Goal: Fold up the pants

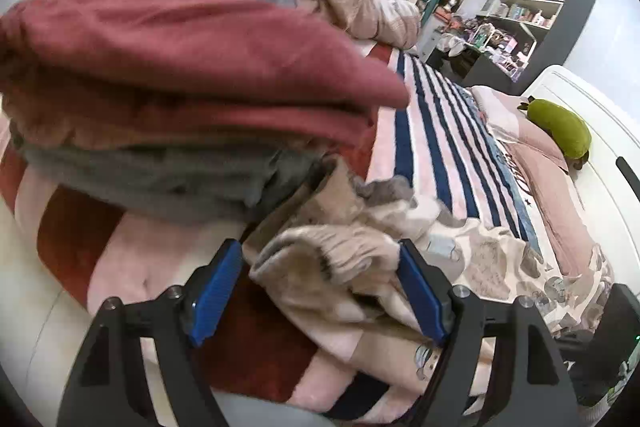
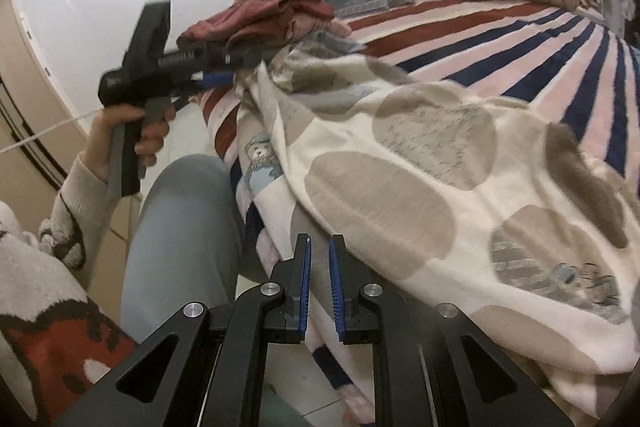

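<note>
Positioning for grasp: left gripper spread around bunched waistband of patterned pants, which lie on striped bed. Right gripper nearly pressed together, empty. Next: pinch waistband, lift.

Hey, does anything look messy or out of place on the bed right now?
Yes. The patterned pants lie bunched and half off the bed's edge. The folded stack sits askew, its maroon layers overhanging. A green plush lies beside the pillow.
</note>
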{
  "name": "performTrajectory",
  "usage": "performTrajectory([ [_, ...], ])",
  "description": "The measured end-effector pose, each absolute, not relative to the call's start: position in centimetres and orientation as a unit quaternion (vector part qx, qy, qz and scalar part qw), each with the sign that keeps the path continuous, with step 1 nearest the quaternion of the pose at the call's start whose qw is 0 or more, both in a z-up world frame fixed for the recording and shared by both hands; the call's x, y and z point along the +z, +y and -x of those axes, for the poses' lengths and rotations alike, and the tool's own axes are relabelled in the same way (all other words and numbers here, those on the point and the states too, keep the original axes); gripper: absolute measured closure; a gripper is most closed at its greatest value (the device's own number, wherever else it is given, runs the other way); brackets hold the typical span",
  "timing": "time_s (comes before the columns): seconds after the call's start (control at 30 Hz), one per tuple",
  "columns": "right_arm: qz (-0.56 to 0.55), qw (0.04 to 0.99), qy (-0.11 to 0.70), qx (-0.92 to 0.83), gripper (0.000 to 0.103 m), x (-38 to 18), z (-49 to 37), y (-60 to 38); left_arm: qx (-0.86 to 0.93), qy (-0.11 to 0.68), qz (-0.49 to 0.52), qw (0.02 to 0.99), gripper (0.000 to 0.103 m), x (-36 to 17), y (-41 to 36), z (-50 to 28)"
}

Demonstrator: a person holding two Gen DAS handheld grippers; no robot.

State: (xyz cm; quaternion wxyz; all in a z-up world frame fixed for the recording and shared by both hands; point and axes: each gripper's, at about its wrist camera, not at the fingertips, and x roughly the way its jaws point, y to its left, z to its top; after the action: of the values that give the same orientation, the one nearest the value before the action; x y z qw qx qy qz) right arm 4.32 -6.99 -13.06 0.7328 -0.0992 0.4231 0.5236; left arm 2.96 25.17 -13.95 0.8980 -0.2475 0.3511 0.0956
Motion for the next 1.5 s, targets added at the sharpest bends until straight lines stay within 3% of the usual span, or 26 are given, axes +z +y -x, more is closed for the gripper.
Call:
performTrajectory([
  [0.2, 0.075, 0.768, 0.412, 0.485, 0.089, -11.5, -5.2, -9.6, 0.134, 0.401, 0.207, 0.882, 0.028, -15.4, 25.4, -1.0],
  [0.37, 0.057, 0.792, 0.402, 0.455, 0.089, -10.2, -5.9, -11.5, 0.096, 0.357, 0.202, 0.907, 0.028, -12.2, 25.4, 0.1],
  [0.47, 0.045, 0.807, 0.387, 0.443, 0.081, -9.0, -6.1, -12.9, 0.061, 0.335, 0.228, 0.912, 0.023, -10.6, 26.4, -1.1],
  [0.63, 0.037, 0.835, 0.372, 0.403, 0.081, -8.1, -6.6, -15.3, 0.064, 0.394, 0.204, 0.894, 0.024, -13.2, 25.9, -5.4],
  [0.73, 0.038, 0.854, 0.376, 0.356, 0.065, -8.1, -6.9, -18.1, 0.080, 0.411, 0.191, 0.888, 0.027, -14.6, 24.9, -6.0],
  [1.1, -0.004, 0.928, 0.352, 0.121, 0.050, -6.5, -5.8, -33.3, 0.084, 0.342, 0.128, 0.927, 0.026, -9.1, 19.1, -5.6],
  [1.17, -0.014, 0.937, 0.338, 0.081, 0.041, -5.8, -6.1, -35.4, 0.070, 0.333, 0.129, 0.932, 0.026, -8.4, 18.0, -6.2],
  [1.5, 0.039, 0.949, 0.311, 0.006, 0.039, -3.9, -12.9, -38.9, 0.006, 0.328, 0.130, 0.936, 0.026, -8.1, 11.0, -11.0],
])
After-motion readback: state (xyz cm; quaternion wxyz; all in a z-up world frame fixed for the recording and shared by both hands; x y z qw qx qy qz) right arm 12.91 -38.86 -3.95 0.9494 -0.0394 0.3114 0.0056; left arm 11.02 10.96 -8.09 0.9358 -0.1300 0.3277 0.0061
